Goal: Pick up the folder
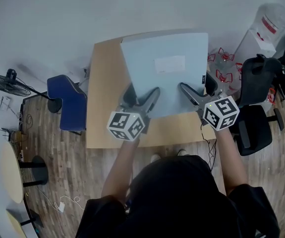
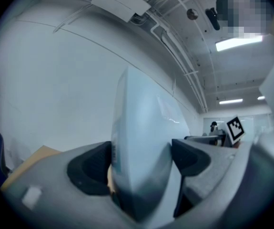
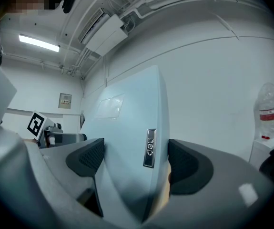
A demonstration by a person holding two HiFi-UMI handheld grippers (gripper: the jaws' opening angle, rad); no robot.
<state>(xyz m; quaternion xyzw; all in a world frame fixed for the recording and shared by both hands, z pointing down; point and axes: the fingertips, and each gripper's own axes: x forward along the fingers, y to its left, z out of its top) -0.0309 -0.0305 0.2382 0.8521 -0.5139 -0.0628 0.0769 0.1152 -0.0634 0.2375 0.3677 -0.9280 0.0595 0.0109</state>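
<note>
Lifting the folder (image 1: 167, 68) off the counter (image 1: 100, 118), clamped at its near edge by left tongs (image 1: 143, 97) and right tongs (image 1: 192, 90); next, probably raising evenly without tilting.

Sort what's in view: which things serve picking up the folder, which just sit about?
Job: pale blue flat folder; left gripper and right gripper, both clamped on it.
Lying about: light wooden table, blue chair, black floor fan, black office chairs.

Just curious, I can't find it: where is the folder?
Head view, centre: the folder is held over the table, its near edge clamped by the left gripper and the right gripper.
</note>
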